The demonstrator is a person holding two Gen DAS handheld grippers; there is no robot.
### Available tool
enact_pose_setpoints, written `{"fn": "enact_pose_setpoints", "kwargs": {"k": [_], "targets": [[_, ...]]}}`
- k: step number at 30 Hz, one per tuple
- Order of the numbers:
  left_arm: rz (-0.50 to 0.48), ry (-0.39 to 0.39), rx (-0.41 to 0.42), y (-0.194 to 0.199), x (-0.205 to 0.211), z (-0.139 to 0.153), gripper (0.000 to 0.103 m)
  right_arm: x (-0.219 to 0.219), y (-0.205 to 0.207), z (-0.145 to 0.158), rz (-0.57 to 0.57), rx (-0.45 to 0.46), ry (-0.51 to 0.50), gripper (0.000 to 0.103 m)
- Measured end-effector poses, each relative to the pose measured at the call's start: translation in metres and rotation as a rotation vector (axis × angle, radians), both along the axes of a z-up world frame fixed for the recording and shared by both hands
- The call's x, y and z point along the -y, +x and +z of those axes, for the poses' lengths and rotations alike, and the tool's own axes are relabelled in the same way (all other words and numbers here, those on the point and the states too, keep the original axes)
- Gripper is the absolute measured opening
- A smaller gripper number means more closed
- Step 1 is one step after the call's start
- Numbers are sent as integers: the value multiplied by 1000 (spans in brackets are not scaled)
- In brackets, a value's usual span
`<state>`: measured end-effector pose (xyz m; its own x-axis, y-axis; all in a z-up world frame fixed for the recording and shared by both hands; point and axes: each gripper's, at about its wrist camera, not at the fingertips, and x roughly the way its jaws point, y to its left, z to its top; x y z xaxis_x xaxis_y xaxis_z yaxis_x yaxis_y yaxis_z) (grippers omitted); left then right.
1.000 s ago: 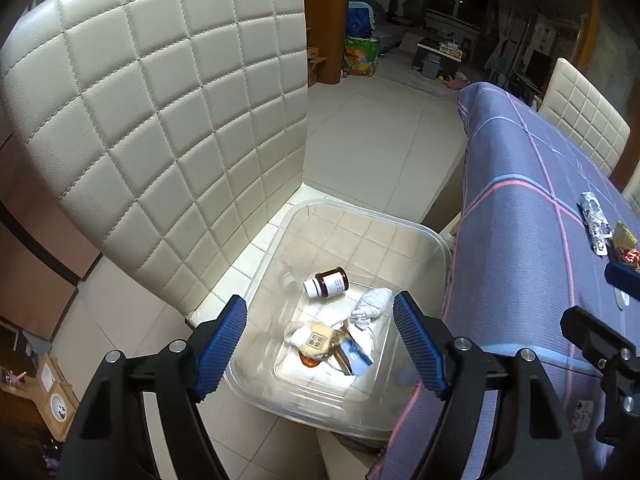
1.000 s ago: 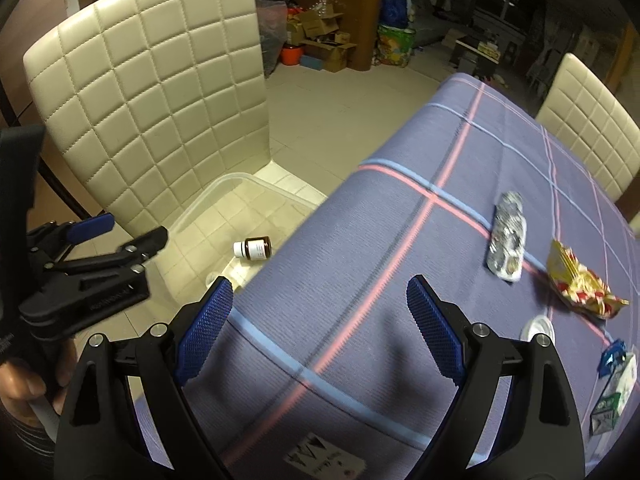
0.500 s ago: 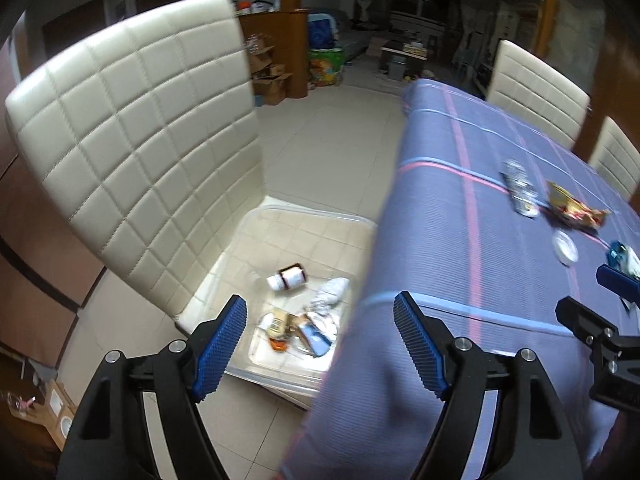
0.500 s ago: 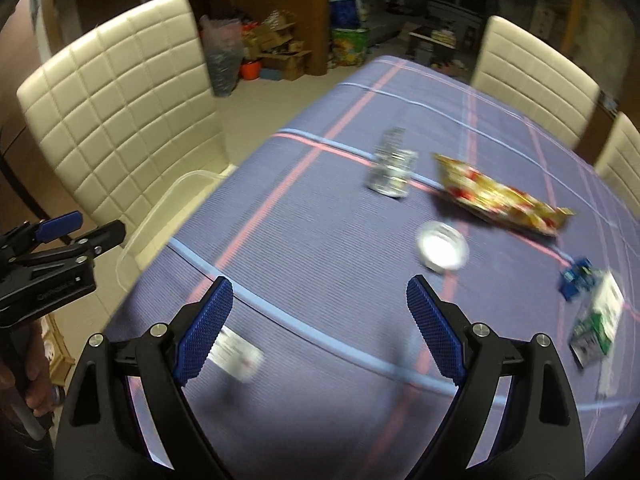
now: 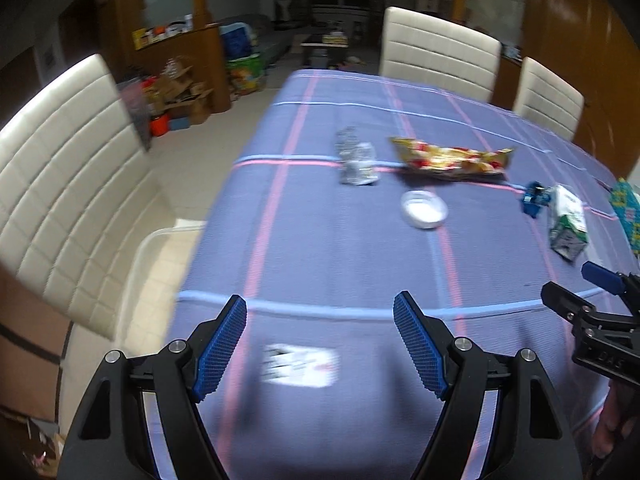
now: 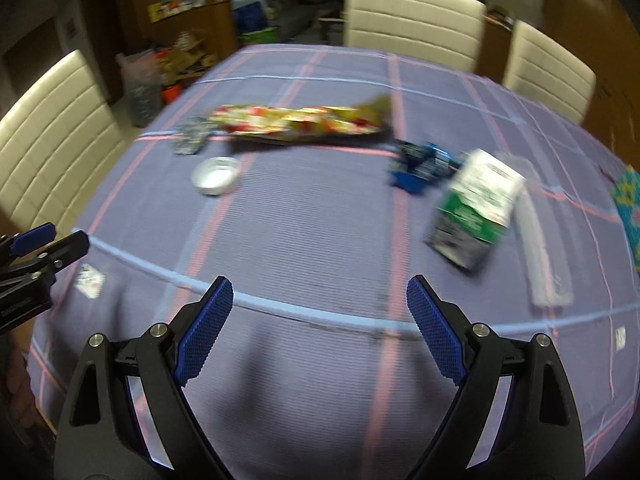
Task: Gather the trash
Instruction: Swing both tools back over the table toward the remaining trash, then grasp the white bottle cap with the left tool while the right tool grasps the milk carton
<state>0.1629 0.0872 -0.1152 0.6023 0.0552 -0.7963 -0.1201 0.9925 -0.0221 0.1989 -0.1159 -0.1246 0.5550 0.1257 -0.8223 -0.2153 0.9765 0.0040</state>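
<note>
Trash lies on the purple plaid tablecloth (image 5: pixel 320 248): a crushed silver blister pack (image 5: pixel 356 160), a long gold and red snack bag (image 5: pixel 452 160), a white round lid (image 5: pixel 424 210), a crumpled blue wrapper (image 5: pixel 534 198) and a green and white carton (image 5: pixel 568 220). The right wrist view shows the snack bag (image 6: pixel 300 122), lid (image 6: pixel 216 174), blue wrapper (image 6: pixel 420 164) and carton (image 6: pixel 476 208). My left gripper (image 5: pixel 320 344) is open and empty above the table's near edge. My right gripper (image 6: pixel 320 328) is open and empty, short of the carton.
The clear plastic bin (image 5: pixel 156 248) stands on the floor to the left of the table, beside a cream quilted chair (image 5: pixel 68 184). Two more cream chairs (image 5: pixel 440 52) stand at the far side. A clear flat wrapper (image 6: pixel 540 248) lies right of the carton.
Both grippers have swung right, from the bin and chair over to the table top. The trash on the table is now ahead of both. Both stay open and empty.
</note>
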Motion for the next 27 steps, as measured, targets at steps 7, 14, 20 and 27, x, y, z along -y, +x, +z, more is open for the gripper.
{"fn": "enact_pose_setpoints", "kwargs": {"k": [7, 14, 20, 27], "targets": [[-67, -28, -58, 43, 44, -16, 74, 52, 23, -14, -105, -57, 28, 90], [-88, 13, -109, 90, 64, -32, 74, 70, 59, -30, -153, -89, 41, 91], [-90, 50, -115, 117, 69, -41, 74, 77, 90, -36, -179, -99, 46, 89], [-93, 48, -92, 122, 68, -42, 74, 73, 96, -35, -184, -55, -3, 64]]}}
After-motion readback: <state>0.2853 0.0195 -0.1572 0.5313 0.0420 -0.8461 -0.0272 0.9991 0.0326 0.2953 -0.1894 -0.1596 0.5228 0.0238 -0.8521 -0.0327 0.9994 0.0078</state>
